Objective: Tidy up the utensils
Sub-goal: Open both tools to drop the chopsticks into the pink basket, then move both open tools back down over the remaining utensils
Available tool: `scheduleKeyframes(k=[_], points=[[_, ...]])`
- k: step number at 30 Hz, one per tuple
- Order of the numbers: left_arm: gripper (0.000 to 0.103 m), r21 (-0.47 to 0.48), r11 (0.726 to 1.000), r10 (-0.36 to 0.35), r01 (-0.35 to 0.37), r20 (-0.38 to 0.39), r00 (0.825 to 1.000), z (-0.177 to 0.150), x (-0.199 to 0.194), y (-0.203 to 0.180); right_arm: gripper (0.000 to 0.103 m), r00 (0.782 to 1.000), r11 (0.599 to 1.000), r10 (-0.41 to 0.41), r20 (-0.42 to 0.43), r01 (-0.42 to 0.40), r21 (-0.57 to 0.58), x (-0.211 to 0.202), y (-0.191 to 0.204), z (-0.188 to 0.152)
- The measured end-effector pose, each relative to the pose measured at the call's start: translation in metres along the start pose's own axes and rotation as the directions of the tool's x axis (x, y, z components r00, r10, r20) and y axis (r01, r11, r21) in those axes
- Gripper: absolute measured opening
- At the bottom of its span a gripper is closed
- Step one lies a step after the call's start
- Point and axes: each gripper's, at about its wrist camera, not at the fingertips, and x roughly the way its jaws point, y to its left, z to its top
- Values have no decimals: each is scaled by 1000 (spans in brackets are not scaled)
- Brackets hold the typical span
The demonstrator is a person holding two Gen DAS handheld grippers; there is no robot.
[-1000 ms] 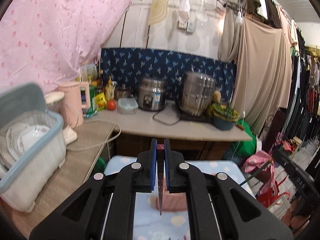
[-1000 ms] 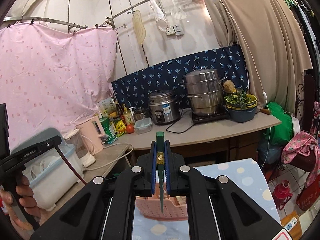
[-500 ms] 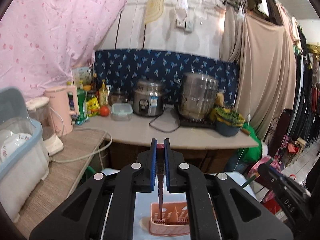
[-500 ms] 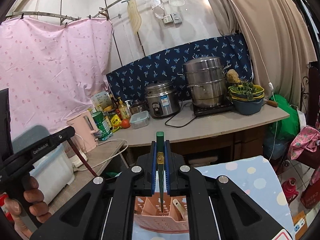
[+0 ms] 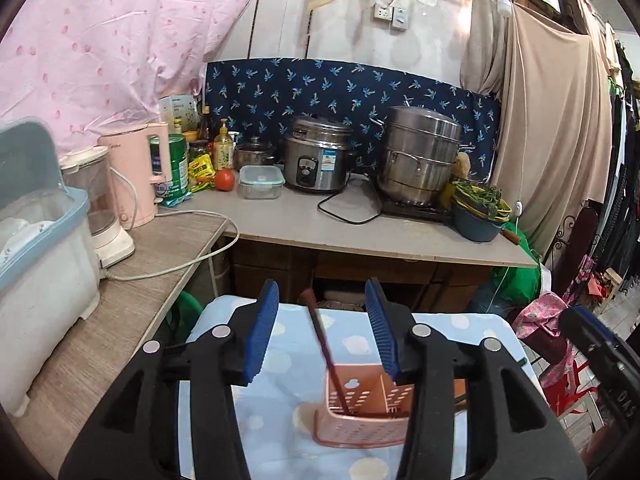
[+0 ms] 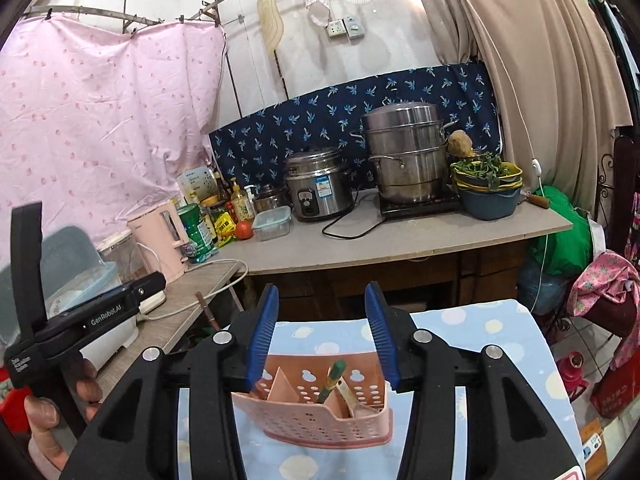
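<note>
Utensil holder [image 6: 320, 404], pink perforated plastic, sits on the small desk [image 5: 280, 360] covered in a blue spotted cloth, directly below both claws. Left claw [image 5: 322, 328]: blue pads wide apart, gripping nothing. Dark red utensil [image 5: 324, 352] stands in the holder's left compartment, lower end inside, upper end leaning up and left, free between the pads without touching either. Right claw [image 6: 322, 328]: likewise spread apart, empty. Green-handled utensil [image 6: 331, 376] rests tilted in the middle compartment; a pale-handled piece [image 6: 348, 394] lies just beside it, to its right.

Judgement: step in hand is release and withdrawal, with both pieces reading as deposited.

Notes for doing it well:
- Lift each claw straight up and back, pads kept spread, so neither brushes a leaning handle.
- Left side has less margin: the red utensil's top sits between the pads. Clear it before any sideways motion.
- Holder looks light and unanchored; a snagged handle could tip it or drag it across the cloth.
- Whether further loose utensils remain cannot be told from these views.
</note>
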Motion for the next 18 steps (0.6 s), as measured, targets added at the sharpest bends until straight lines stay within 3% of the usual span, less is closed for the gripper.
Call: scheduleKeyframes(k=[8, 18], points=[[54, 34, 999, -5, 7, -56, 998, -26, -41, 14, 48, 999, 999, 31, -37, -30, 36, -50, -5, -18], [62, 140, 990, 41, -14, -189, 981, -129, -99, 28, 48, 978, 999, -46, -203, 40, -34, -115, 2, -124]])
